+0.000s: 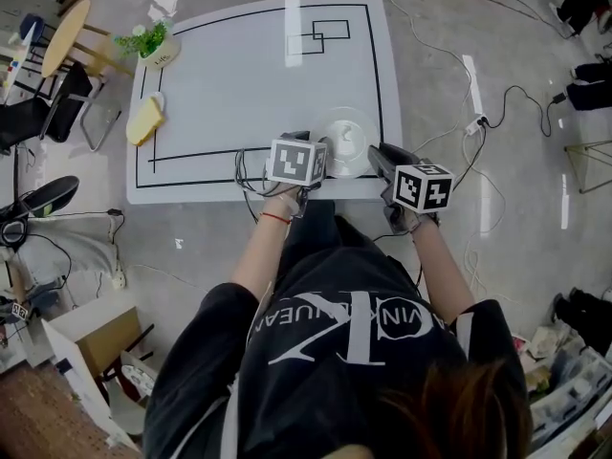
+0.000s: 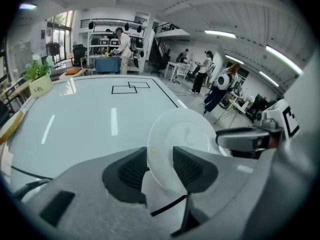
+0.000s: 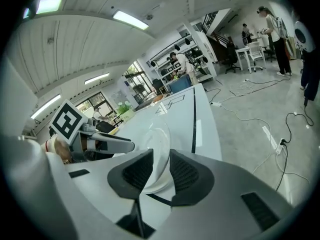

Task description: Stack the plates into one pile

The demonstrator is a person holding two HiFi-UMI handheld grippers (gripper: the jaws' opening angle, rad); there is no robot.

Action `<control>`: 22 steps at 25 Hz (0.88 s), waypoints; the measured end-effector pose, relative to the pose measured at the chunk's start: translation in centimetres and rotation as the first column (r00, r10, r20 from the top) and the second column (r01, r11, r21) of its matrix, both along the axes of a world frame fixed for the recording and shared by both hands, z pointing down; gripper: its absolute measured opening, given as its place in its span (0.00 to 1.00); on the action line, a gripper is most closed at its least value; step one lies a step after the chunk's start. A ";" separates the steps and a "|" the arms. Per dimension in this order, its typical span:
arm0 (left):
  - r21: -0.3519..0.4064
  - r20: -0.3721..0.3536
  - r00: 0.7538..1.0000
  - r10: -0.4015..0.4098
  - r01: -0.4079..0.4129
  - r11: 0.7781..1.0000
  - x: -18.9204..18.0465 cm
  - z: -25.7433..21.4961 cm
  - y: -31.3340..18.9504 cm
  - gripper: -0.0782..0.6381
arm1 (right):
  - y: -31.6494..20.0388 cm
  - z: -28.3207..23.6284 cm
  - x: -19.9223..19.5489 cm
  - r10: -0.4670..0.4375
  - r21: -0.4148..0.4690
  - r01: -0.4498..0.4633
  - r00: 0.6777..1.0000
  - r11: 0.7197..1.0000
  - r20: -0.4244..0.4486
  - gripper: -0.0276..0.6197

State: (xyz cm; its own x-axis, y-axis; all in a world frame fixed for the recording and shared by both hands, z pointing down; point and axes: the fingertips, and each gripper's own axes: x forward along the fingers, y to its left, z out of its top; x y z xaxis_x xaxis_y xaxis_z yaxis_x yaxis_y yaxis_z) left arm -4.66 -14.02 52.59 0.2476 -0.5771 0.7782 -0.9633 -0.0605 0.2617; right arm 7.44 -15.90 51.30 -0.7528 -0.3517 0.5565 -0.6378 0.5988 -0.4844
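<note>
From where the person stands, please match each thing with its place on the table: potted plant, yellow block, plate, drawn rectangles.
Things:
1. potted plant
2. yellow block
3. plate
4. drawn rectangles

Places:
a. near edge
b. far side, right of the middle
c. far left corner
d. left edge

Pairs: 1-c, 2-d, 3-a, 4-b
</note>
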 end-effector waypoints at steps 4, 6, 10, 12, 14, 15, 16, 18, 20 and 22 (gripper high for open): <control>-0.022 -0.004 1.000 -0.004 0.004 1.000 0.1 0.7 0.2 0.35 | 0.1 0.8 0.0 -0.014 0.013 0.014 0.999 1.000 -0.038 0.20; -0.039 0.008 1.000 0.007 -0.007 0.999 0.2 1.3 0.3 0.35 | 0.1 1.3 0.1 -0.025 0.037 0.028 0.997 0.999 -0.077 0.21; -0.025 0.082 0.996 0.035 -0.033 0.999 -0.4 1.8 0.0 0.34 | -0.2 1.9 0.1 -0.029 0.093 0.043 0.988 0.995 -0.149 0.21; -0.021 0.115 0.993 0.040 -0.038 0.999 -0.8 1.7 -0.2 0.34 | -0.2 2.1 0.2 -0.029 0.101 0.047 0.985 0.994 -0.167 0.21; -0.021 0.131 0.990 0.044 -0.042 0.999 -0.9 1.6 -0.1 0.34 | -0.1 2.1 0.2 -0.036 0.107 0.056 0.983 0.993 -0.180 0.21; -0.022 0.134 0.990 0.043 -0.041 0.999 -1.0 1.6 -0.1 0.34 | -0.1 2.2 0.2 -0.040 0.110 0.060 0.982 0.992 -0.184 0.22; -0.022 0.133 0.990 0.040 -0.037 0.999 -1.0 1.6 0.0 0.34 | -0.1 2.2 0.2 -0.041 0.112 0.063 0.981 0.992 -0.187 0.22; -0.011 0.119 0.993 0.027 -0.025 1.000 -0.8 1.5 0.0 0.34 | -0.1 2.1 0.4 -0.033 0.123 0.057 0.982 0.991 -0.188 0.23; 0.011 0.109 0.994 0.009 -0.010 1.000 -0.9 1.1 -0.2 0.34 | -0.3 1.9 0.7 -0.020 0.135 0.045 0.983 0.990 -0.184 0.24; 0.040 0.137 0.990 -0.024 0.018 0.999 -1.9 0.5 -0.3 0.34 | -0.5 1.8 1.0 -0.012 0.139 0.037 0.985 0.990 -0.173 0.25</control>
State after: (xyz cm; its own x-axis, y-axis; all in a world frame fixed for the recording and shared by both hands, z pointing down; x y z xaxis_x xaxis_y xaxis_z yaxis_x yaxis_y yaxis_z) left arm -6.61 -14.33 53.11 0.1276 -0.6116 0.7808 -0.9910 -0.0475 0.1248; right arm 8.44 -16.37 53.09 -0.6597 -0.4184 0.6243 -0.6884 0.6697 -0.2785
